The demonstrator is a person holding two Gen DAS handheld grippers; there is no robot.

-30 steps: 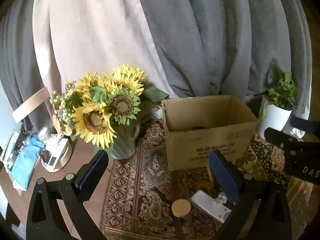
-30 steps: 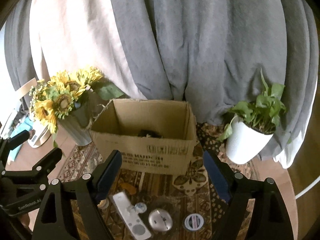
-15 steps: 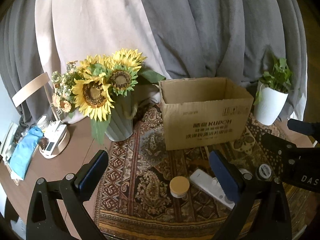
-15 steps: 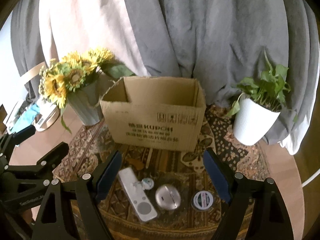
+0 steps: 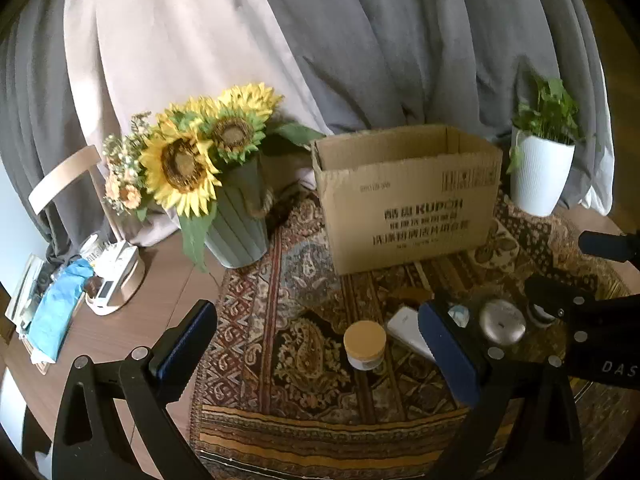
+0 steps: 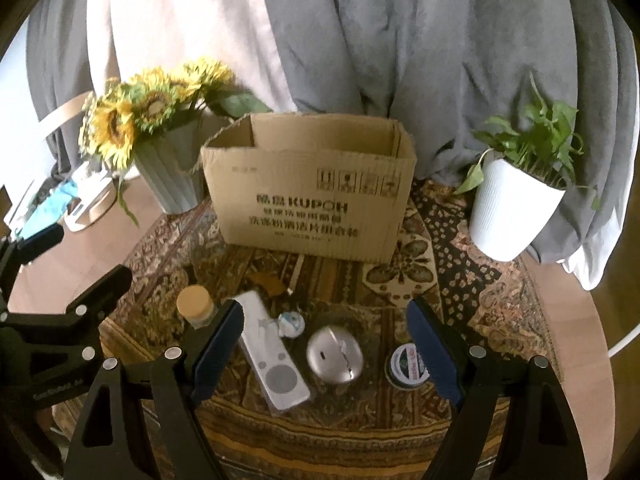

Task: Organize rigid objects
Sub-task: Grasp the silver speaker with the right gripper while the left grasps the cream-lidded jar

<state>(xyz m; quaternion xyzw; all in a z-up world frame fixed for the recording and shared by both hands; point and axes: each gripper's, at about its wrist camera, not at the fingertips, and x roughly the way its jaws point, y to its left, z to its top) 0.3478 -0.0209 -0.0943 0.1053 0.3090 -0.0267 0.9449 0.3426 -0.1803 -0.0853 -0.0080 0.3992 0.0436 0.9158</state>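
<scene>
So I had both grippers hanging over the patterned rug (image 6: 460,280), left gripper (image 5: 316,344) and right gripper (image 6: 324,344) spread wide, nothing in either. Between the right one's fingers lay the white remote (image 6: 272,356), the silver dome thing (image 6: 335,355) and a small dark tin (image 6: 406,364). The cork-lid jar (image 5: 365,344) stood just left of the remote, and the cardboard box (image 6: 308,196) sat open behind them all.

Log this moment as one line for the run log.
left gripper: open, empty | right gripper: open, above silver dome | jar, remote, tin on rug | box behind
</scene>
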